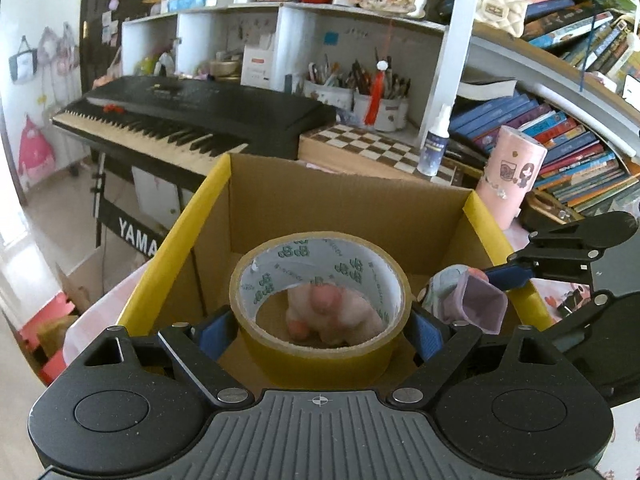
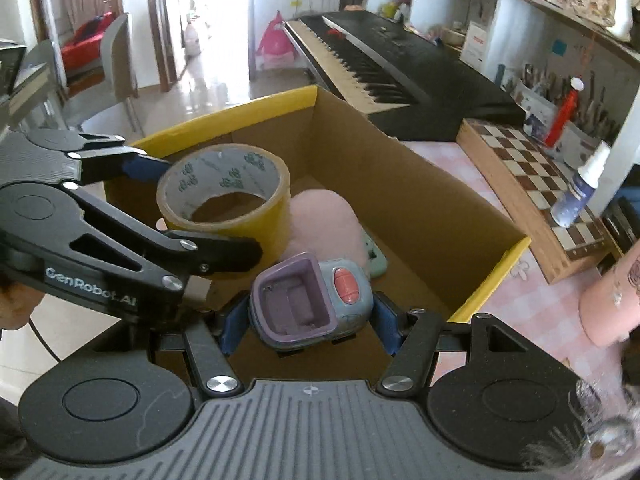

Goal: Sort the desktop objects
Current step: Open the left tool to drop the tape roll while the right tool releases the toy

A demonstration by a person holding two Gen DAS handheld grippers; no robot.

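My left gripper [image 1: 320, 330] is shut on a yellow tape roll [image 1: 320, 354] and holds it over the open cardboard box [image 1: 340, 204] with yellow flaps. The roll also shows in the right wrist view [image 2: 224, 200], with the left gripper [image 2: 192, 204] around it. My right gripper [image 2: 310, 314] is shut on a small grey and purple sharpener [image 2: 312, 300] with a red button, just above the box's near side. The sharpener also shows in the left wrist view [image 1: 464, 296]. A pink plush toy [image 2: 324, 224] lies on the box floor, seen through the roll [image 1: 332, 312].
A chessboard [image 2: 532, 184] with a small blue bottle [image 2: 580, 188] lies right of the box. A pink cylinder [image 1: 508, 176] stands on the pink tablecloth [image 2: 532, 280]. A black keyboard [image 1: 180, 120] sits behind the box. Shelves of books [image 1: 560, 144] and pen pots [image 1: 360, 88] line the back.
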